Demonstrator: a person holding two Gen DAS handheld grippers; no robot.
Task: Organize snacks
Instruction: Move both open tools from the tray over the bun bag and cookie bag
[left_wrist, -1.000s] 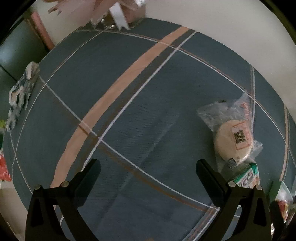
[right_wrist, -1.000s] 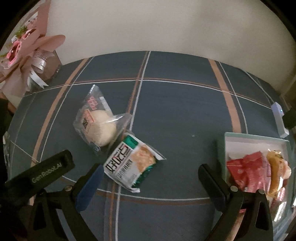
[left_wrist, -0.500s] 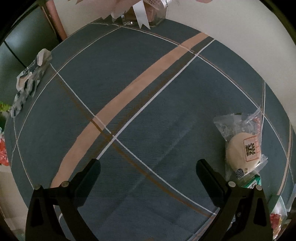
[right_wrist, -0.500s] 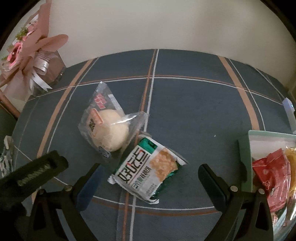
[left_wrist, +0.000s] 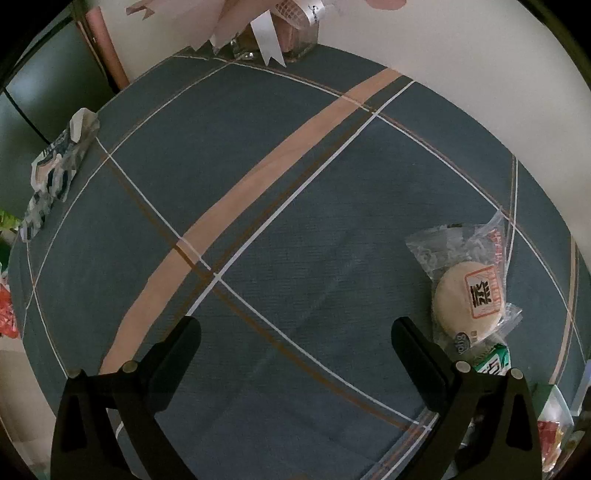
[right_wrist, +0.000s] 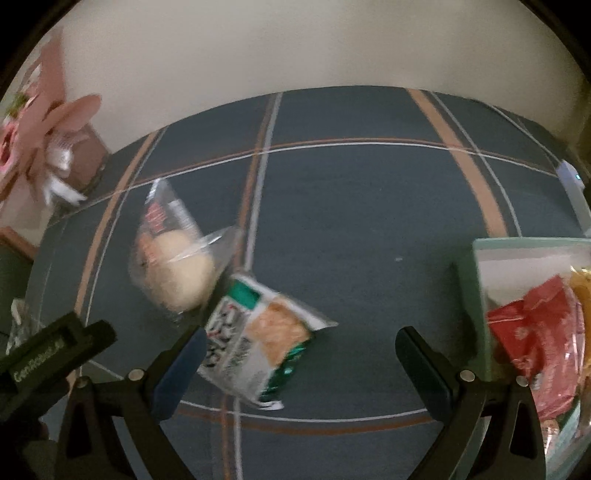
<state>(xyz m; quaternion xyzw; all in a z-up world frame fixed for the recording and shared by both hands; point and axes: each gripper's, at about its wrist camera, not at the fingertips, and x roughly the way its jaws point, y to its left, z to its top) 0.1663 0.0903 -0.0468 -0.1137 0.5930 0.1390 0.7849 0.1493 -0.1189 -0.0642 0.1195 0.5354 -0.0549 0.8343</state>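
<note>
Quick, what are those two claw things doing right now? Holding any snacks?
Left gripper: open, holding nothing, over bare tablecloth.
Right gripper: open, holding nothing; the green-and-white cracker packet lies between its fingers.

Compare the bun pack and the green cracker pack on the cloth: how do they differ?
The bun pack is clear plastic showing a round pale bun; the cracker pack is opaque, printed green and white. The bun pack bulges; the cracker pack lies flatter. The bun pack sits farther from the right gripper; the cracker pack lies between its open fingers. Both rest on the cloth, outside the tray.
</note>
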